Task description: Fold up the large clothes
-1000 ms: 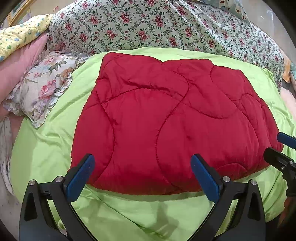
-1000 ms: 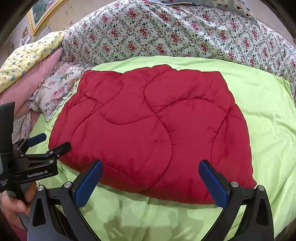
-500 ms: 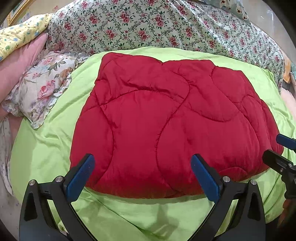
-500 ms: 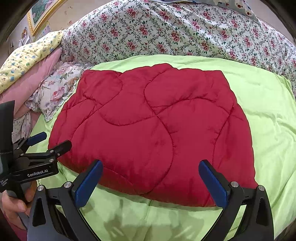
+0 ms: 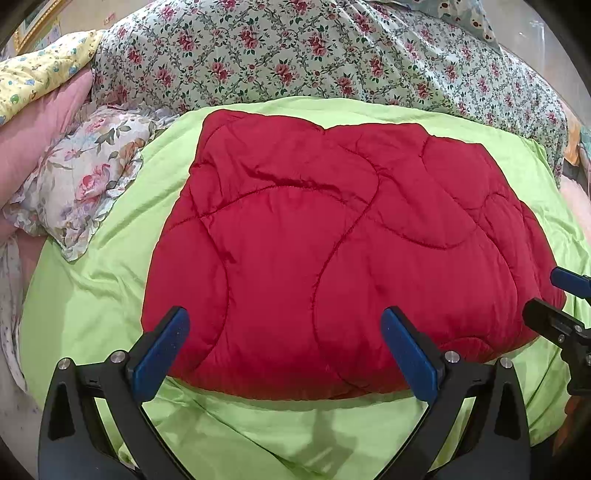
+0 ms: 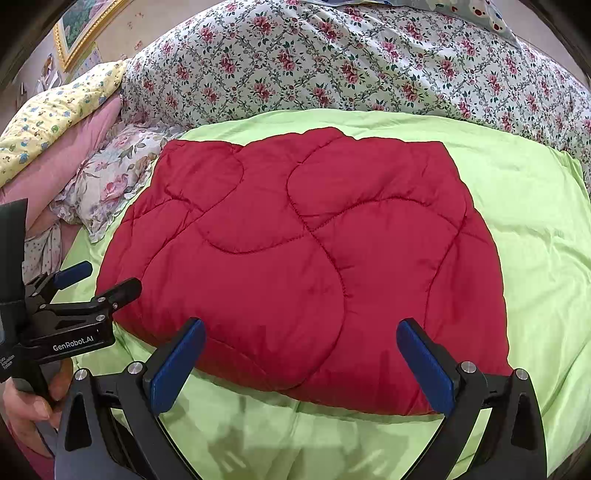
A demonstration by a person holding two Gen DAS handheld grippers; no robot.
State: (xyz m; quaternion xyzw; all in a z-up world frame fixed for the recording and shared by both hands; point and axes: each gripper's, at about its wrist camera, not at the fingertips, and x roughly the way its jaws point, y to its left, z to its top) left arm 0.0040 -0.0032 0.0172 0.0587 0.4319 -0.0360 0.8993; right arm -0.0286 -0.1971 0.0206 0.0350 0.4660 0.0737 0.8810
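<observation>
A red quilted comforter (image 5: pixel 332 251) lies folded in a thick block on the lime green sheet (image 5: pixel 92 295); it also shows in the right wrist view (image 6: pixel 314 258). My left gripper (image 5: pixel 286 347) is open and empty, hovering over the comforter's near edge. My right gripper (image 6: pixel 301 354) is open and empty over the near edge further right. The left gripper also shows at the left of the right wrist view (image 6: pixel 99 280), open. The right gripper shows at the right edge of the left wrist view (image 5: pixel 554 295), open.
A floral duvet (image 6: pixel 351 62) is heaped along the far side of the bed. A floral pillow (image 5: pixel 81 177), a pink pillow (image 5: pixel 33 129) and a yellow patterned pillow (image 6: pixel 51 114) lie at the far left. A framed picture (image 6: pixel 81 26) hangs on the wall.
Both grippers have shifted very slightly; the comforter lies as before and both stay open.
</observation>
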